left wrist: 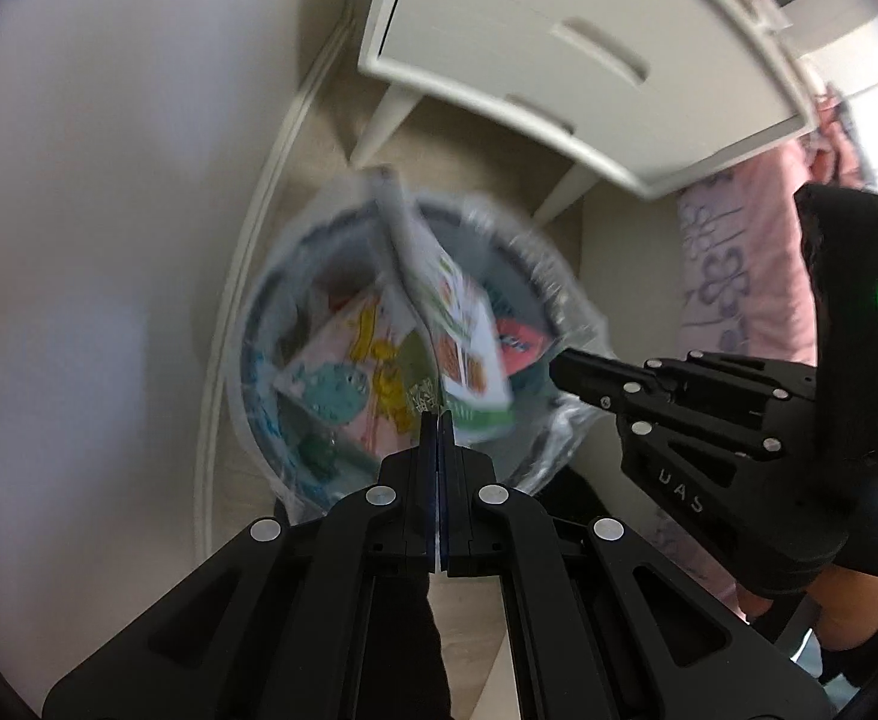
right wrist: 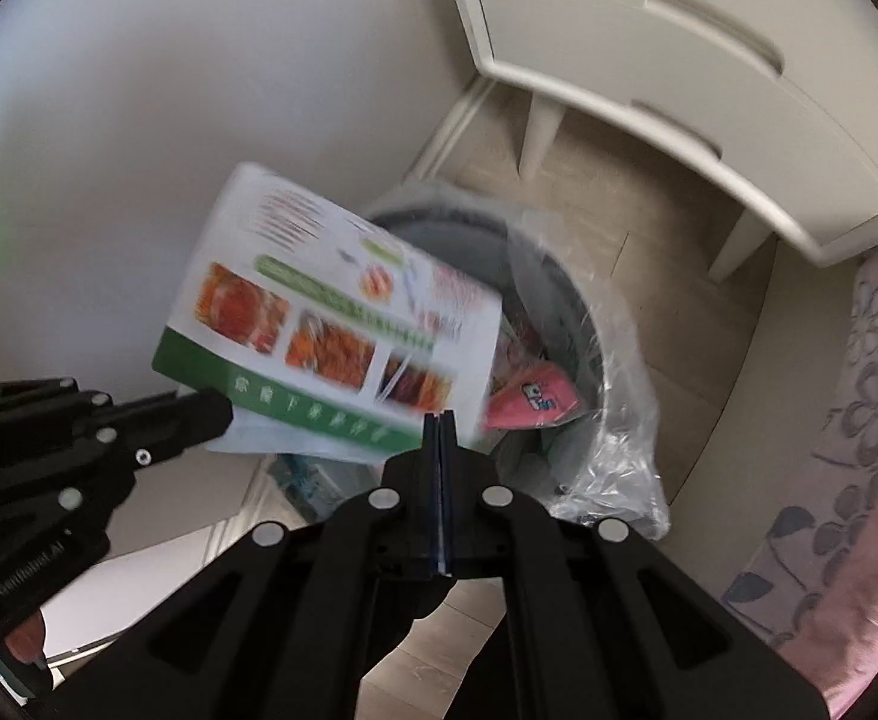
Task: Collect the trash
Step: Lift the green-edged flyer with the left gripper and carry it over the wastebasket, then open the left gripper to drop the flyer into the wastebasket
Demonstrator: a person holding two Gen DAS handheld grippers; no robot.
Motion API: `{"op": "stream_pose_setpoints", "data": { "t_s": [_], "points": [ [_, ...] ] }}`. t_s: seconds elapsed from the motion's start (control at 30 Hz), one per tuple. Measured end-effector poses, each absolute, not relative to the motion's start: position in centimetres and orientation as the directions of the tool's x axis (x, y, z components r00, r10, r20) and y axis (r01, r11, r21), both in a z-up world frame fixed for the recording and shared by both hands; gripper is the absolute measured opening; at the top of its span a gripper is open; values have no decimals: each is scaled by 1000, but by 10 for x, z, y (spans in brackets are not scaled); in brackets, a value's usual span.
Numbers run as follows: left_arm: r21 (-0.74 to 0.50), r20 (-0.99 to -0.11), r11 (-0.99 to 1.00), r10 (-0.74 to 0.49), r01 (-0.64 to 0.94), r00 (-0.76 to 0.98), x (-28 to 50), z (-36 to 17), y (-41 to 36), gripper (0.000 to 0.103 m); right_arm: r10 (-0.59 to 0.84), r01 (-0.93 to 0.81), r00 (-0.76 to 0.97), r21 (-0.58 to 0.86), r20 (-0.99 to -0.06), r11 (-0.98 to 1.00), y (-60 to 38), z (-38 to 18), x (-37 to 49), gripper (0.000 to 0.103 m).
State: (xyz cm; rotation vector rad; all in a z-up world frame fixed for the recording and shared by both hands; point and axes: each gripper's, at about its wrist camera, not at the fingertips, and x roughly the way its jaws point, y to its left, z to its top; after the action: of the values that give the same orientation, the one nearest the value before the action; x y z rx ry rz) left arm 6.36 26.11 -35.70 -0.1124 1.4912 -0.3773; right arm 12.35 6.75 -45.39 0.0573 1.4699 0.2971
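1. Both grippers are angled steeply down over the trash bin, a grey round bin with a clear plastic liner bunched over its rim.
2. The left gripper has its jaws pressed together on the lower edge of a printed leaflet; from this camera the sheet is seen almost edge-on, standing up over the bin's mouth.
3. Over to the right wrist view, and the same leaflet shows its face: white paper, a green band, orange food photos, blurred.
4. The right gripper is clamped tight too, its tips at the leaflet's bottom edge; whether it pinches the paper I cannot tell.
5. Only the left view looks down into the bin: a colourful cartoon wrapper lies inside, and a red-pink packet beside it.
6. The bin sits on a pale wood-look floor, close to a white wall.
7. Just behind stands a white drawer cabinet on short legs, with pink floral bedding to the right.
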Motion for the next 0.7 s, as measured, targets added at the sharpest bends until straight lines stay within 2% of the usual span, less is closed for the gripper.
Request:
{"op": "stream_pose_setpoints", "data": {
  "t_s": [0.3, 0.7],
  "points": [
    [-264, -964, 955, -266, 135, -5, 69, -424, 259, 0, 223, -189, 31, 213, -974, 959, 67, -508, 141, 3],
    [-214, -977, 972, -212, 96, -27, 78, -462, 257, 0, 236, -237, -14, 233, -972, 943, 81, -535, 155, 3]
  ]
}}
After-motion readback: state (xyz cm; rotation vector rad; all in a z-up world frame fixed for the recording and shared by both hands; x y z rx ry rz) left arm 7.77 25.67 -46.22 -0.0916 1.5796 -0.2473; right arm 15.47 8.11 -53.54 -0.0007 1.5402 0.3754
